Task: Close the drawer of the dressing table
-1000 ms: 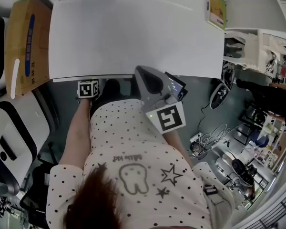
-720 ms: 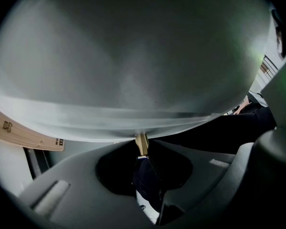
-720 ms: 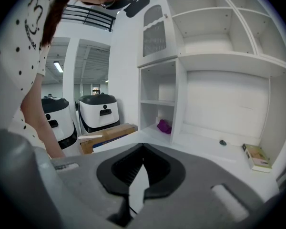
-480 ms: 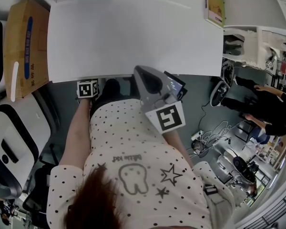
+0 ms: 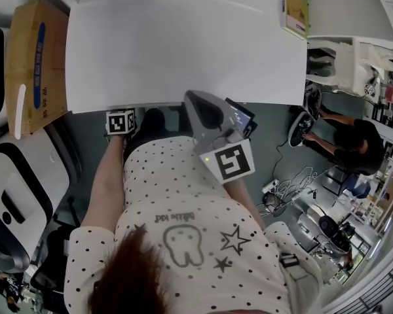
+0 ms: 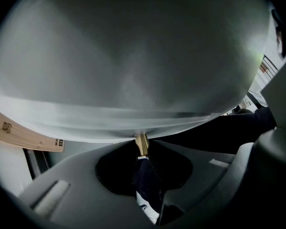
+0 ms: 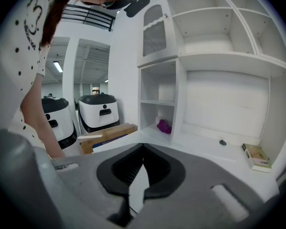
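The dressing table's white top (image 5: 183,44) fills the upper head view, and the drawer beneath it is hidden there. In the left gripper view a pale drawer front (image 6: 133,80) looms close, with a small brass knob (image 6: 142,142) at its lower edge. My left gripper (image 6: 142,146) is shut on that knob; in the head view only its marker cube (image 5: 121,121) shows at the table's near edge. My right gripper (image 5: 191,98) hovers at the table's front edge, its tips (image 7: 143,146) shut on nothing and aimed toward the shelves.
A cardboard box (image 5: 29,57) lies left of the table, with white machines (image 5: 13,195) nearer me. A small book (image 5: 296,12) sits at the top's far right corner. Shelves (image 7: 219,42) rise behind, with a purple thing (image 7: 163,126) in one cubby. Another person (image 5: 354,146) is on the right.
Both grippers keep their places. Only the person in the background on the right has shifted.
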`<state>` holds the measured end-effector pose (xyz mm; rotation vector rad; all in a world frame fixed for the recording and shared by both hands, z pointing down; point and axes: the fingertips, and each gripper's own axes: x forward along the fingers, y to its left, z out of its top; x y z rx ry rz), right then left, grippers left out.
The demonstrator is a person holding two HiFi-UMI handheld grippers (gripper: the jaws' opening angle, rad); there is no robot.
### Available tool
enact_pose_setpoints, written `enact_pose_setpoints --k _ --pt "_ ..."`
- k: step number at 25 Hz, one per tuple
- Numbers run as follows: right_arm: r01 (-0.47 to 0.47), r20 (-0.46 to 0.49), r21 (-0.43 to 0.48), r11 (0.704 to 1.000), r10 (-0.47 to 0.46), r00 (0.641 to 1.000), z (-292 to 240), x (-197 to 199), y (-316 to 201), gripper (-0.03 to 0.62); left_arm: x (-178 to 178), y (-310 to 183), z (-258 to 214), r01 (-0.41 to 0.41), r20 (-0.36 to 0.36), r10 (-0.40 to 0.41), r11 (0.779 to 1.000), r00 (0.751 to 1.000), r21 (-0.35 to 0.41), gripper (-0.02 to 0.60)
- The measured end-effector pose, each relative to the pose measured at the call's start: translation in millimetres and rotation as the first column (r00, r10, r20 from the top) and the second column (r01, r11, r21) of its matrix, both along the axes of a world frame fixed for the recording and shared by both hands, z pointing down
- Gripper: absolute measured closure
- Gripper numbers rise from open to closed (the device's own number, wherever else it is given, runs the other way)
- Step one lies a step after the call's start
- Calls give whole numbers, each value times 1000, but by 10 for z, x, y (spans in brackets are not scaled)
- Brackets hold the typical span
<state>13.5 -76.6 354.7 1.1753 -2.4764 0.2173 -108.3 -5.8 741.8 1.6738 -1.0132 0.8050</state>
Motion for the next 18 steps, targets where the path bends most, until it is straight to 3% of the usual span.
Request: enact_pose_setpoints --k 18 --pt "-3 -6 -6 1000 3 1000 18 20 21 597 -9 -67 8 16 -3 -16 1000 1000 -16 511"
